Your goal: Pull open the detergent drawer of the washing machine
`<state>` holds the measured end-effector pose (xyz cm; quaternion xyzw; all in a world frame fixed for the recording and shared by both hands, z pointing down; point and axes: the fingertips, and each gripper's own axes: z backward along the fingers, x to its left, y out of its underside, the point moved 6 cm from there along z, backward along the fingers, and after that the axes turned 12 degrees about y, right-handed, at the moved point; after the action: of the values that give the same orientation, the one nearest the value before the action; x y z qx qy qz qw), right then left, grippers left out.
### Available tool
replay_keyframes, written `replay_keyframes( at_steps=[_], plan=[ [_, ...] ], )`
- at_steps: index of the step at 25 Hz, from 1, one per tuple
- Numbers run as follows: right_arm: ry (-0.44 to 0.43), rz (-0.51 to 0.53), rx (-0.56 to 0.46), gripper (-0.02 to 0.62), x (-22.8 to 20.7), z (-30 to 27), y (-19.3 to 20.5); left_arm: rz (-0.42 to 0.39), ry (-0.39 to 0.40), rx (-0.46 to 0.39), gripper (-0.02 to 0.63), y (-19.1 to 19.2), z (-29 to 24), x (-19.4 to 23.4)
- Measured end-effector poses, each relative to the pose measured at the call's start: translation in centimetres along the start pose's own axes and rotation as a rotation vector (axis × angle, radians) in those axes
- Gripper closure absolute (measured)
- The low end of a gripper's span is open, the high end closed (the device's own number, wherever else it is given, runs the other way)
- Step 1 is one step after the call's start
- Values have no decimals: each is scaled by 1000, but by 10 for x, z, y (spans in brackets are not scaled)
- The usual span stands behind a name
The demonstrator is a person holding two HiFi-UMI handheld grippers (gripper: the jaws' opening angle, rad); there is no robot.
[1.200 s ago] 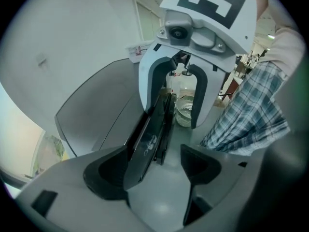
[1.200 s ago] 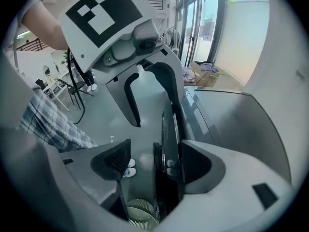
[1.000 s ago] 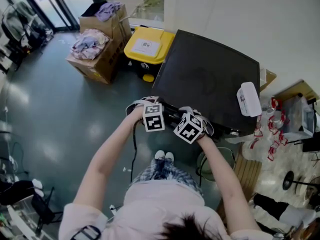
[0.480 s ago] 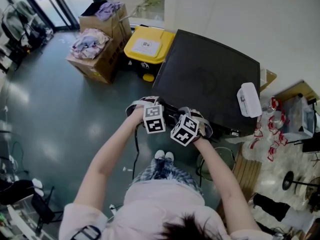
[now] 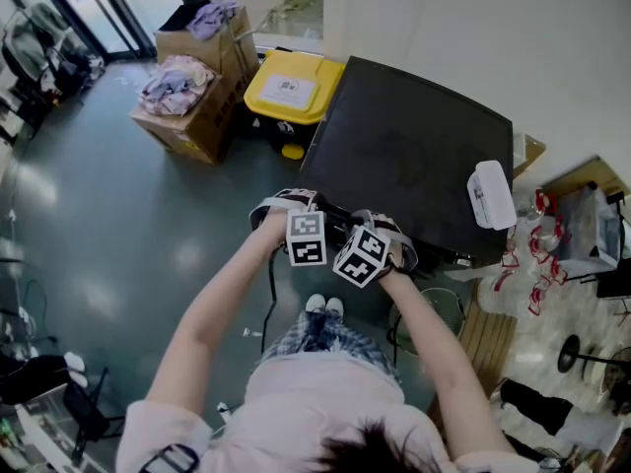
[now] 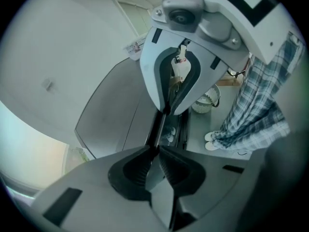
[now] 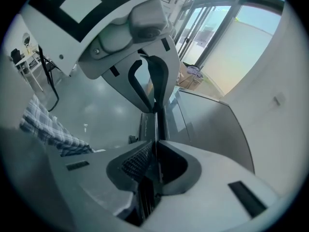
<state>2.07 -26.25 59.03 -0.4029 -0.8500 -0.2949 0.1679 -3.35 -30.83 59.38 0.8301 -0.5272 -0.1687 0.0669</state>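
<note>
The dark washing machine [image 5: 414, 156] stands in the middle of the head view. Both grippers meet at its front left edge, facing each other. My left gripper [image 6: 155, 151] has its jaws closing, and its pads press on a thin panel edge, the drawer front [image 6: 155, 129]. My right gripper [image 7: 154, 153] is closing too, pinching the same edge [image 7: 155, 124] from the other side. In the head view the left gripper [image 5: 314, 215] and right gripper [image 5: 373, 227] sit side by side under their marker cubes, with the fingertips hidden. How far out the drawer stands is not clear.
A white container [image 5: 490, 195] lies on the machine's right top edge. A yellow-lidded bin [image 5: 291, 92] and cardboard boxes of clothes [image 5: 187, 97] stand left of the machine. A wire basket [image 5: 429, 313] and the person's feet [image 5: 323, 308] are on the floor in front.
The two marker cubes have tilted slightly and drawn a little closer together. Both hands have stayed at the machine's front edge.
</note>
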Motion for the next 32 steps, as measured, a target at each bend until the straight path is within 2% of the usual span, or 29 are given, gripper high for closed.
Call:
replay_keyframes(
  at_steps=[11, 18, 23, 32],
  plan=[
    [-22, -21, 5, 538, 0, 1, 1, -88, 13, 35, 548, -1, -1, -3],
    [-35, -23, 0, 540, -1, 2, -1, -88, 30, 25, 551, 1, 1, -2],
    [-95, -43, -17, 543, 4, 6, -2, -92, 60, 18, 551, 2, 2, -9],
    [-136, -74, -29, 545, 17, 16, -1, -93, 77, 18, 551, 6, 9, -26]
  ],
)
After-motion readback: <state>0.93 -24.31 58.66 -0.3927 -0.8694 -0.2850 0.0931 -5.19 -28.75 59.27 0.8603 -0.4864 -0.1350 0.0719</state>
